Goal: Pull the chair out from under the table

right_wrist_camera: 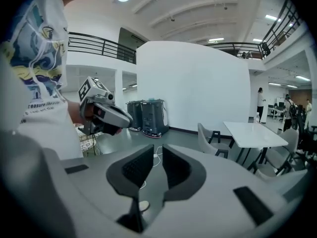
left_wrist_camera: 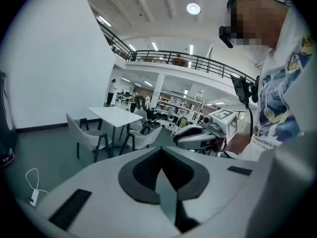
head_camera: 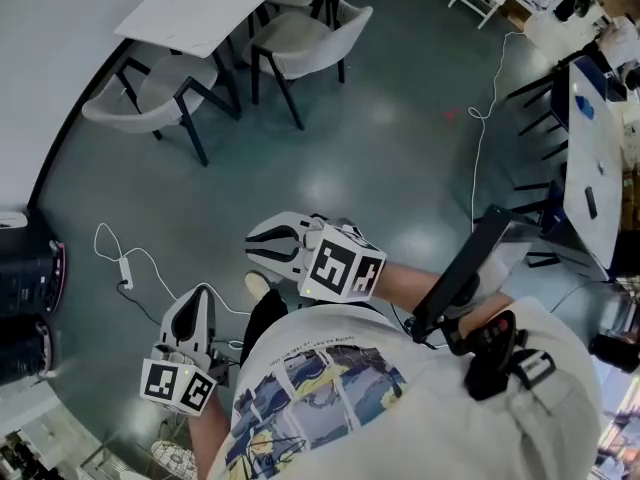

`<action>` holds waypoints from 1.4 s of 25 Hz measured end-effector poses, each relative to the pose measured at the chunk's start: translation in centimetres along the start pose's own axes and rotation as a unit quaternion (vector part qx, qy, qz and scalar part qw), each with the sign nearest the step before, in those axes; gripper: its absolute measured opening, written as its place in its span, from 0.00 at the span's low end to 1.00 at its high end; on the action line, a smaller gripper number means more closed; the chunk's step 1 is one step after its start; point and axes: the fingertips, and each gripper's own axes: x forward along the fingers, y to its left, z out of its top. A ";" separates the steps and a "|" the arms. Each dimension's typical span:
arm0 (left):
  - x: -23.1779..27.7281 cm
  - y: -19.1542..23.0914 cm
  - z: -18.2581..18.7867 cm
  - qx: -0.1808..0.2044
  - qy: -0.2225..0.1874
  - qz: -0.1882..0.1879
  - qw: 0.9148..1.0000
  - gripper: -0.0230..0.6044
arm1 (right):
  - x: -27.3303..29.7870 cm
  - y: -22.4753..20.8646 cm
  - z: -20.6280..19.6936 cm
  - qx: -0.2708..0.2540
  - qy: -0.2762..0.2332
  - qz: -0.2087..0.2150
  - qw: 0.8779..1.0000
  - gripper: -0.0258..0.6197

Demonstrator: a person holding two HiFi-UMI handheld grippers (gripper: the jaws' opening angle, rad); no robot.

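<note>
1. Two grey chairs stand at the white table (head_camera: 200,13), far across the floor from the person: one chair (head_camera: 150,93) on its near-left side, the other chair (head_camera: 305,38) on its right. Both seats sit partly tucked beneath the tabletop, so either could be the one to pull; I cannot tell which is meant.
2. Left gripper (head_camera: 197,296) is held low beside the person's body, jaws pressed together with nothing between them. That suits carrying rather than grasping.
3. Right gripper (head_camera: 258,248) is held in front of the torso, jaws a narrow slit apart and empty. It needs to widen before it can take a backrest.
4. White cable (head_camera: 125,263) lies looped on the floor between the person and the table, a likely snag on the walk over.
</note>
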 end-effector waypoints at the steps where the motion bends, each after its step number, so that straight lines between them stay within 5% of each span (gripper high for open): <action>1: 0.3 0.3 0.2 -0.001 -0.001 -0.002 1.000 0.05 | 0.2 -0.4 0.1 0.002 -0.002 -0.003 1.000 0.12; 5: 1.4 3.3 1.1 -0.002 -0.007 -0.007 1.000 0.05 | 2.1 -2.4 0.7 0.008 -0.001 -0.017 1.000 0.20; 19: 4.1 19.6 8.2 0.013 -0.025 -0.036 0.999 0.06 | 14.4 -10.9 8.5 -0.001 -0.021 -0.058 0.998 0.21; 28: 8.9 29.1 9.6 -0.035 -0.012 -0.013 0.999 0.09 | 19.7 -19.6 10.0 0.015 -0.016 -0.065 0.998 0.21; 35: 17.1 36.8 13.4 -0.079 0.004 0.050 0.996 0.19 | 21.8 -31.1 11.1 0.009 -0.021 -0.049 0.999 0.22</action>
